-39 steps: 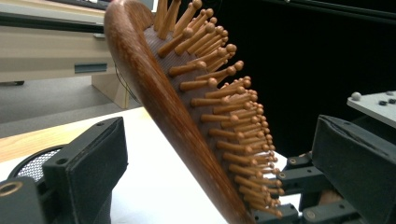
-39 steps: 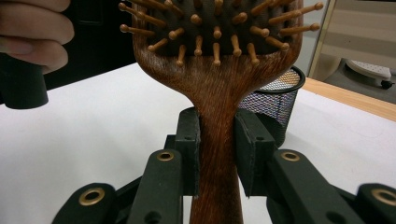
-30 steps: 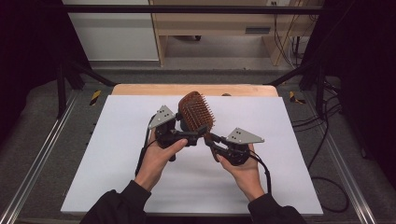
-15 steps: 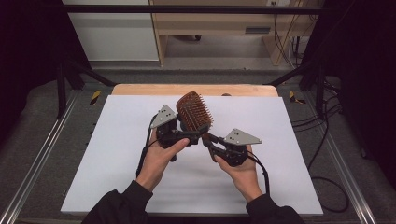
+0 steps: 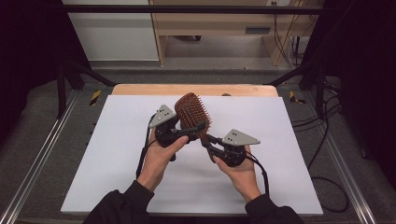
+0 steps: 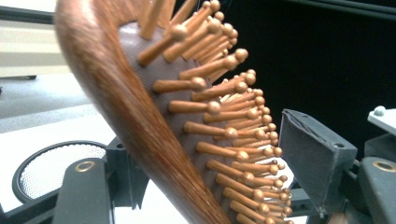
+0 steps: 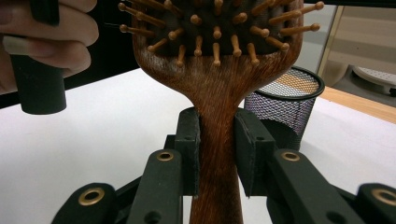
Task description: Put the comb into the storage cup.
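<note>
A brown wooden hairbrush (image 5: 191,109) with ball-tipped bristles is held upright in the air over the white table top (image 5: 116,177). My right gripper (image 5: 208,140) is shut on its handle, and in the right gripper view both pads press the handle (image 7: 217,154) from either side. My left gripper (image 5: 194,130) reaches across the lower part of the brush head. In the left gripper view its jaws stand wide on either side of the head (image 6: 140,116), one behind the wooden back. The other pad (image 6: 317,163) faces the bristle tips with a sliver of white between them.
A black mesh cup (image 7: 285,107) stands on the table behind the brush, its round mouth also in the left gripper view (image 6: 60,163). A wooden strip (image 5: 140,89) runs along the table's far edge. Metal rails and cables lie to both sides.
The brush and both grippers have drifted very slightly to the left. Both grippers keep their hold and spread as before.
</note>
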The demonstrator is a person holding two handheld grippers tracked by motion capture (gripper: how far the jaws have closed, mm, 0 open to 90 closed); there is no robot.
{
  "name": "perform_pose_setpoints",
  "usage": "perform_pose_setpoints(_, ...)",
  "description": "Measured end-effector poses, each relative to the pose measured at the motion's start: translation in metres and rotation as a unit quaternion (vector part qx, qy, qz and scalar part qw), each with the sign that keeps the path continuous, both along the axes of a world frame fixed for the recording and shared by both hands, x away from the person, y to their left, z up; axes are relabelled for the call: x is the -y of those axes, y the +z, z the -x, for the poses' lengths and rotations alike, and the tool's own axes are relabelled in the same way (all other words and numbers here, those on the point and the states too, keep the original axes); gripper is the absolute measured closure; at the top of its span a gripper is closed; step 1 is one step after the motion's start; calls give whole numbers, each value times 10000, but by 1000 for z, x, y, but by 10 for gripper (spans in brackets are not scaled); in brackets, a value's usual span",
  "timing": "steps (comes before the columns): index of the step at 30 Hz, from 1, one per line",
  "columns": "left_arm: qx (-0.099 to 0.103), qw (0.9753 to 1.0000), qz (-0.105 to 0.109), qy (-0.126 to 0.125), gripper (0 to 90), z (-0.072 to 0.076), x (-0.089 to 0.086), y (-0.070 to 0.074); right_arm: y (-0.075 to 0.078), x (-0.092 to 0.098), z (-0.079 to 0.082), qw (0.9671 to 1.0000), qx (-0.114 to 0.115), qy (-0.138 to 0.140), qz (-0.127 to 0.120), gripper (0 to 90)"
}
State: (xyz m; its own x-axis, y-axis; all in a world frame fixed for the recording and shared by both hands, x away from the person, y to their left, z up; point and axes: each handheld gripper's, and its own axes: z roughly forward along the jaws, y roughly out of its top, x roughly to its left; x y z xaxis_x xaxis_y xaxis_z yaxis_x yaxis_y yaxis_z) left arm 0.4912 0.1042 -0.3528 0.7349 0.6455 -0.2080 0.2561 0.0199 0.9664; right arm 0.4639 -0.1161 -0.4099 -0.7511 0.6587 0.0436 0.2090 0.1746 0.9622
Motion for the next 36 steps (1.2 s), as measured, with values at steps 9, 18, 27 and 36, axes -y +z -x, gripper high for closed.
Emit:
perform_pose_setpoints(9,-121,9998,147,108,350,0,-1,-1,-1,-1,0,10000,-9,4,20,725)
perform_pose_setpoints(18,-154,9996,205,120,435,6,2,2,-3,-2,0,10000,-18,26,56,725)
perform_pose_setpoints(27,-141,9995,249,115,482,8,4,3,-3,-2,0,10000,-11,20,66,725)
perform_pose_setpoints(36,-126,9996,226,96,505,10,7,4,-5,-3,-1,10000,-51,37,64,724)
